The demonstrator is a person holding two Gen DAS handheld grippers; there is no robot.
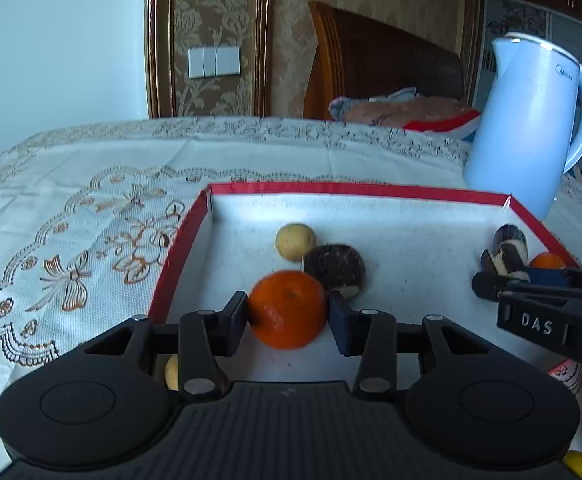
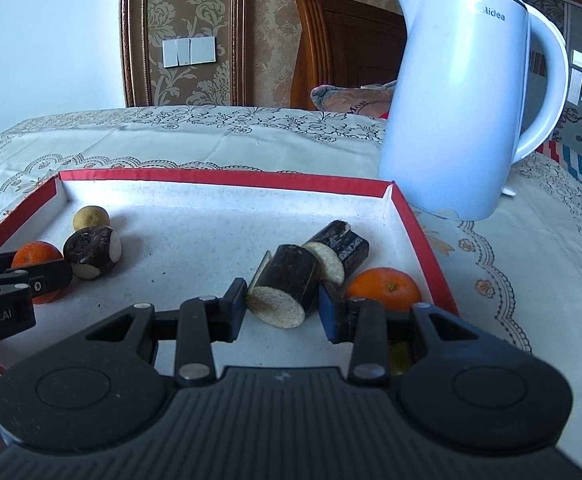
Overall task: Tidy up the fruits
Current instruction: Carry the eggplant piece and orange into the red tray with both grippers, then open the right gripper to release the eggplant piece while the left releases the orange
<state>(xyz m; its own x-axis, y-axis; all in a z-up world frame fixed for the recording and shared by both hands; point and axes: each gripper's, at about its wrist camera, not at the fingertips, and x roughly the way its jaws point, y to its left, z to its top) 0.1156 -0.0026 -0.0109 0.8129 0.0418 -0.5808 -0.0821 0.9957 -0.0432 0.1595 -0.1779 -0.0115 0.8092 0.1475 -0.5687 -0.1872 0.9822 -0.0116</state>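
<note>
A red-rimmed tray with a white floor holds the fruit. My left gripper is shut on an orange tangerine over the tray's near left part. Behind it lie a dark sugarcane piece and a yellowish round fruit. My right gripper is closed around a dark sugarcane piece with a pale cut end, low over the tray floor. A second cane piece and another tangerine lie just right of it.
A pale blue electric kettle stands on the lace tablecloth beyond the tray's right corner. A wooden chair back and a cushion are behind the table. A small yellow fruit shows under the left gripper.
</note>
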